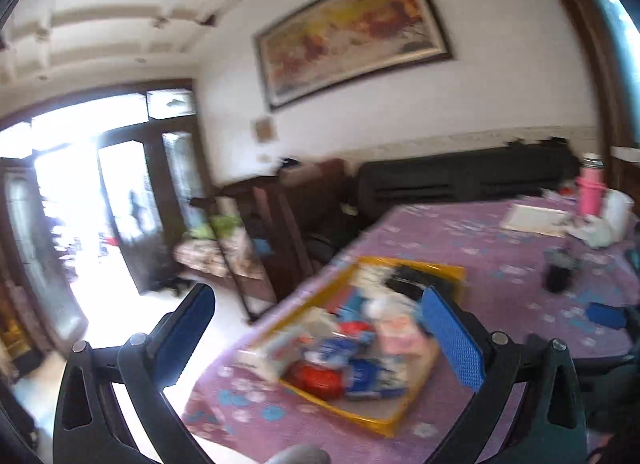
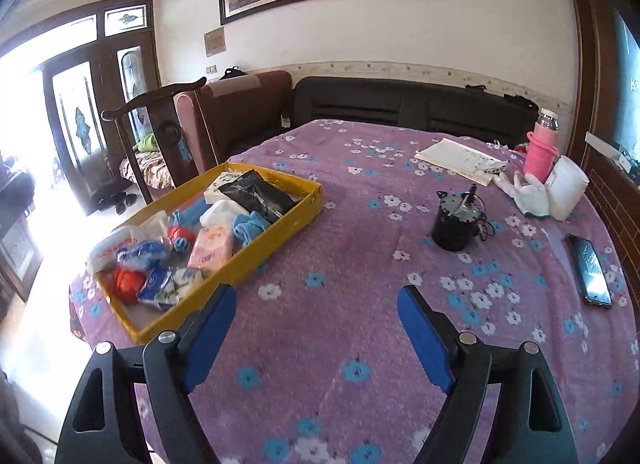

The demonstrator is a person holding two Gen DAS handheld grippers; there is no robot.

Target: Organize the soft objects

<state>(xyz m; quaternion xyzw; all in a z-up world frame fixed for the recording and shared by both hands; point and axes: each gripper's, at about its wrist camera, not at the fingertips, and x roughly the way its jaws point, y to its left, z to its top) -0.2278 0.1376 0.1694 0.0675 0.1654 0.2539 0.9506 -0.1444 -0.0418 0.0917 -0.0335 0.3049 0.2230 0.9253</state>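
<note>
A yellow tray sits on the left of the purple flowered table. It holds several soft items: a pink tissue pack, red yarn balls, blue-and-white packs, a blue cloth and a black pouch. My right gripper is open and empty, above the cloth just right of the tray. The left wrist view is blurred; my left gripper is open and empty, above the tray at the table's left edge.
On the right of the table stand a black cup with cables, a phone, a notebook, a pink bottle, a white container and a white glove. A wooden chair and sofas stand behind.
</note>
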